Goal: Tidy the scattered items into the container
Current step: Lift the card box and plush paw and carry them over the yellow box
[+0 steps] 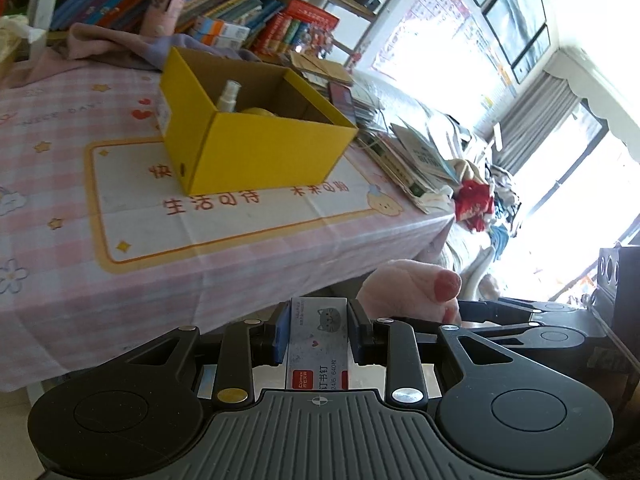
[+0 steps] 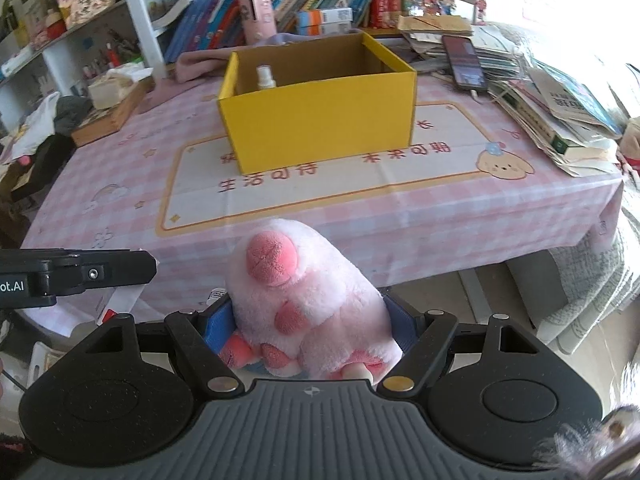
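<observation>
An open yellow cardboard box [image 1: 256, 148] [image 2: 320, 120] stands on the pink checked tablecloth [image 1: 60, 152] [image 2: 360, 208]. A small white spray bottle [image 1: 229, 96] [image 2: 265, 77] stands inside it, beside a yellow object [image 1: 256, 112]. My left gripper [image 1: 319, 334] is shut on a small white staples box [image 1: 318, 344], held off the table's near edge. My right gripper [image 2: 312, 328] is shut on a pink plush paw toy [image 2: 304, 300], also short of the table. The paw also shows in the left wrist view [image 1: 412, 284].
Stacked books and papers [image 2: 560, 112] and a phone [image 2: 464, 62] lie at the table's right. A wooden tissue box [image 2: 112, 104] sits at the left. A pink cloth [image 2: 208, 60] and a bookshelf [image 2: 280, 4] stand behind the box.
</observation>
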The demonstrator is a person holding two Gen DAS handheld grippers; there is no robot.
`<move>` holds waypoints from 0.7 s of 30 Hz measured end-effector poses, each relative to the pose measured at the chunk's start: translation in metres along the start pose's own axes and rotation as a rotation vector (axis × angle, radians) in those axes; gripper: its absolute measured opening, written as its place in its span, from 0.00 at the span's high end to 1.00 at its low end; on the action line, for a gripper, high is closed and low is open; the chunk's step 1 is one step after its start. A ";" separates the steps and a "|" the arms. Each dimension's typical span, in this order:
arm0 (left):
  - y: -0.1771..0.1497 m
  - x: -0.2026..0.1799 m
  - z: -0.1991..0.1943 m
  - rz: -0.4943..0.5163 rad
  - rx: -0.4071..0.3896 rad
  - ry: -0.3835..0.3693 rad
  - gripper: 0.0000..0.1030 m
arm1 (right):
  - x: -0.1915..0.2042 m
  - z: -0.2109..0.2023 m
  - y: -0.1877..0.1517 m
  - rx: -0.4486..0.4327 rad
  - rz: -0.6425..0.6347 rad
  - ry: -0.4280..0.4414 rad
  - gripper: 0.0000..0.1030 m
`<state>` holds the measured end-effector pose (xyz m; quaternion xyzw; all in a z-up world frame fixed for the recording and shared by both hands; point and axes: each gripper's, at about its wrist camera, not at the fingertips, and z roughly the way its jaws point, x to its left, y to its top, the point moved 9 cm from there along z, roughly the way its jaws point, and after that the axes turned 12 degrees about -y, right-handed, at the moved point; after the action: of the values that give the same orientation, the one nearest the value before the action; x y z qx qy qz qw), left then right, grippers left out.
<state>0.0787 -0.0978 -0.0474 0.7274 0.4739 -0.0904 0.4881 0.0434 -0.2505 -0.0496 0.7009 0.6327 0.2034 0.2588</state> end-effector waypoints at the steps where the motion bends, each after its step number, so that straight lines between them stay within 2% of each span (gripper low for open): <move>1: 0.001 -0.001 0.004 0.002 0.005 -0.004 0.72 | -0.004 0.002 0.001 0.005 0.006 -0.006 0.27; 12: 0.022 0.000 0.045 0.007 0.031 -0.018 0.72 | -0.031 0.029 0.018 0.034 0.021 -0.031 0.27; 21: 0.059 0.006 0.073 0.038 -0.007 0.014 0.72 | -0.049 0.059 0.057 0.019 -0.008 -0.017 0.27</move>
<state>0.1520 -0.1571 -0.0508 0.7352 0.4637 -0.0742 0.4888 0.1185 -0.3087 -0.0577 0.7023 0.6353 0.1904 0.2585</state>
